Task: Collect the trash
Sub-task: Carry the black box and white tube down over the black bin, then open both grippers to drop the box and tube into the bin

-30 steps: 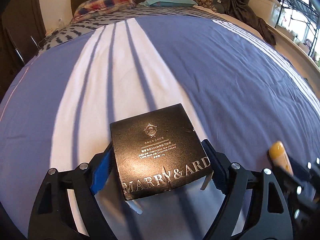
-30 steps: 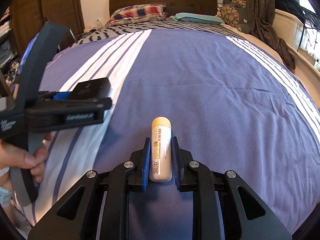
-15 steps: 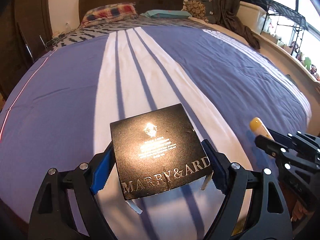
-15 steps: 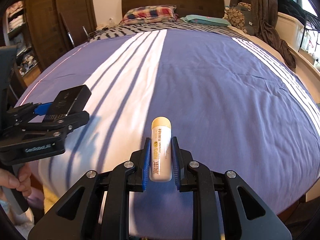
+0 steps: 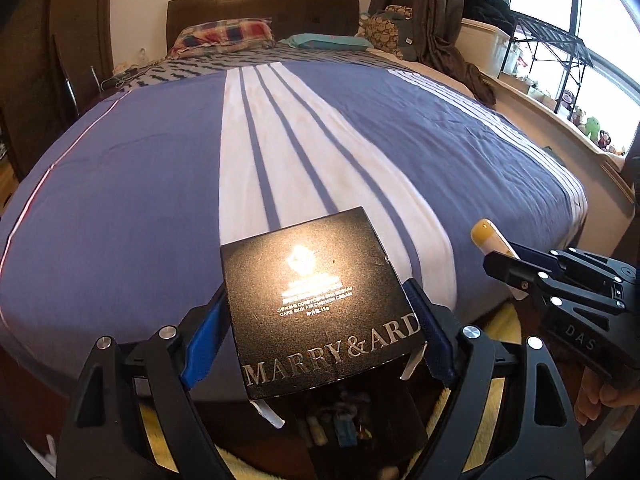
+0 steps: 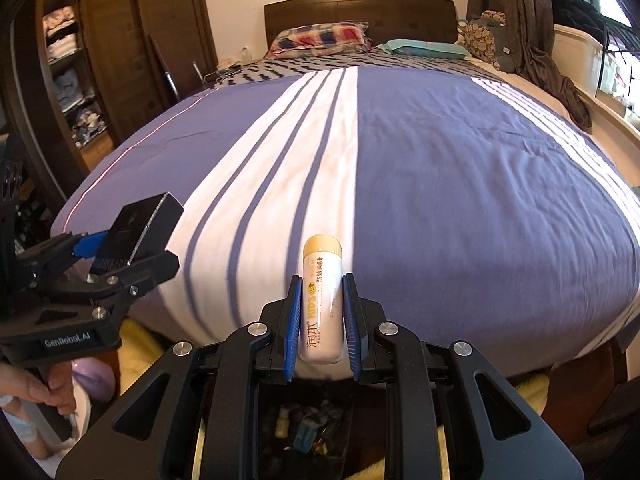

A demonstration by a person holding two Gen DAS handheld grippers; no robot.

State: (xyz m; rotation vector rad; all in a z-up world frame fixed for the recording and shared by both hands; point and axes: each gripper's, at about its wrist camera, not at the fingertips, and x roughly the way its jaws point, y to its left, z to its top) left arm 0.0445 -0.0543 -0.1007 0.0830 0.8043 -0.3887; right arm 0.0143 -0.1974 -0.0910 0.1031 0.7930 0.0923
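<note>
Black card with silver lettering fills my left view: the cosmetics box [image 5: 320, 304] sits clamped between the left gripper [image 5: 320, 328] pads, flat face up, its long printed edge running across the fingers from 9 to 3 o'clock. My right gripper [image 6: 320, 320] is closed on the white tube [image 6: 322, 304], yellow cap pointing to 12 o'clock, so its long axis runs straight along the fingers.

What matters for me now is what lies below. Both tools hang past the foot of the striped bed [image 6: 440, 168], and at 6 o'clock in each view, directly under the fingers, I see a dark bin [image 6: 312, 432] already holding scraps, on a yellow rug [image 5: 492, 400]. In the right view the bin sits squarely beneath the tube; in the left view it is under the box too, slightly toward 5 o'clock. I judge the right hand marginally better centred, so I would release the tube first, then the box.
</note>
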